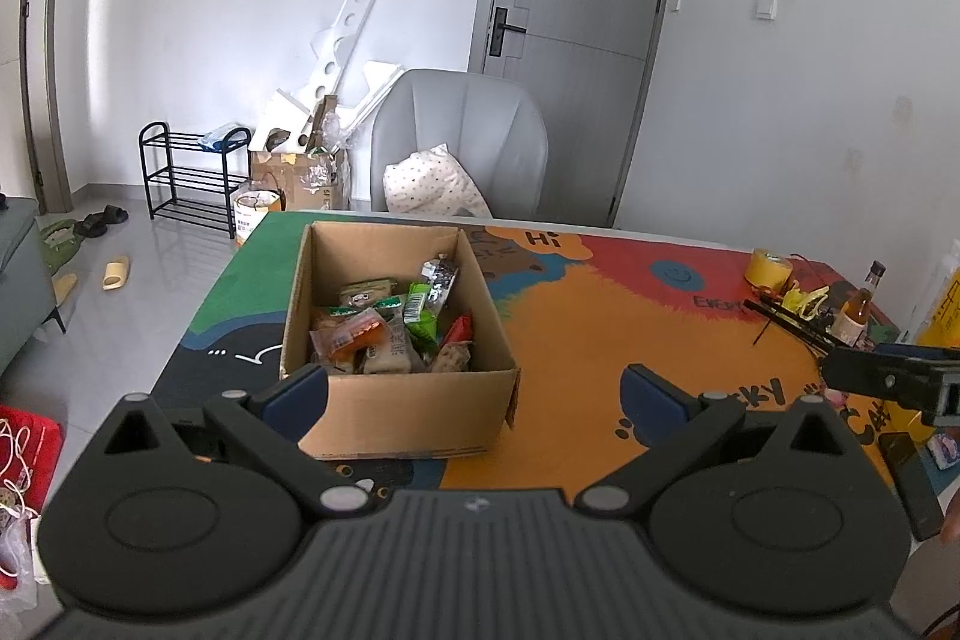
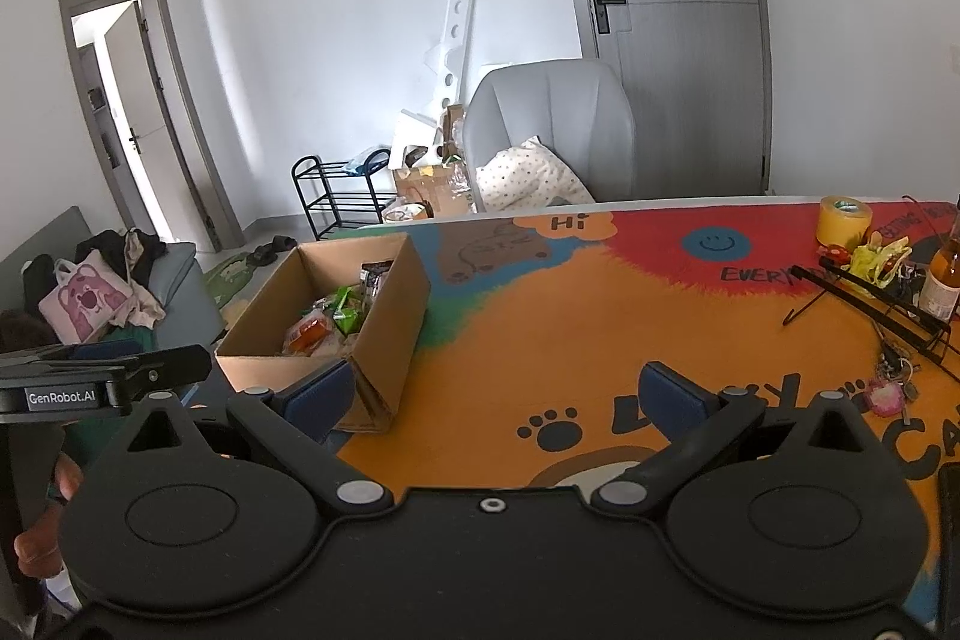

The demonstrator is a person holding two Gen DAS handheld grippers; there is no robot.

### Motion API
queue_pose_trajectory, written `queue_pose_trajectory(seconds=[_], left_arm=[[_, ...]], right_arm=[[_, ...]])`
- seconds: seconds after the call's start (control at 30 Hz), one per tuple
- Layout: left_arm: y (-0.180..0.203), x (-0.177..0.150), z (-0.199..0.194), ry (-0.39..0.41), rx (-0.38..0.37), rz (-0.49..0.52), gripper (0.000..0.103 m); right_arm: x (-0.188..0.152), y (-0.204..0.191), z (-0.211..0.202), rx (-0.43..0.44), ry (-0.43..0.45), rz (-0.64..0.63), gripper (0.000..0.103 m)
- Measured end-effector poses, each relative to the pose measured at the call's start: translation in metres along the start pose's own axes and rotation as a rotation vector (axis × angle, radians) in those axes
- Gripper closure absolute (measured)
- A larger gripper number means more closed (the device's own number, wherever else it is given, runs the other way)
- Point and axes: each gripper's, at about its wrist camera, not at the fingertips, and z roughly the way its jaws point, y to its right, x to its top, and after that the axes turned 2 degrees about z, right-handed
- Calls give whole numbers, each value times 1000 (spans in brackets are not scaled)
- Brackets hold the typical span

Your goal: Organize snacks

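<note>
We judge the job nearly finished: the snacks [image 1: 390, 328] lie heaped inside the cardboard box [image 1: 408, 406] at centre-left of the left wrist frame, no loose packet shows on the table mat [image 1: 588, 340], and our left gripper [image 1: 474, 394] and right gripper [image 2: 498, 394] both hang spread and empty.

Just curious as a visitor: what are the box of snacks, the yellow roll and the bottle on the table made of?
The box looks like plain brown corrugated cardboard, matte, with a raw cut edge. The yellow roll seems to be tape, slightly glossy, wound in a ring. The bottle looks like clear glass holding amber liquid, though it could be plastic.
</note>
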Motion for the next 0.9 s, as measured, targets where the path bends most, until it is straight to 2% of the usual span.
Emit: queue_pose_trajectory(seconds=[0.9], left_arm=[[2,-1,4,-21,-4,16,0]], right_arm=[[-1,2,1,-1,-3,10,0]])
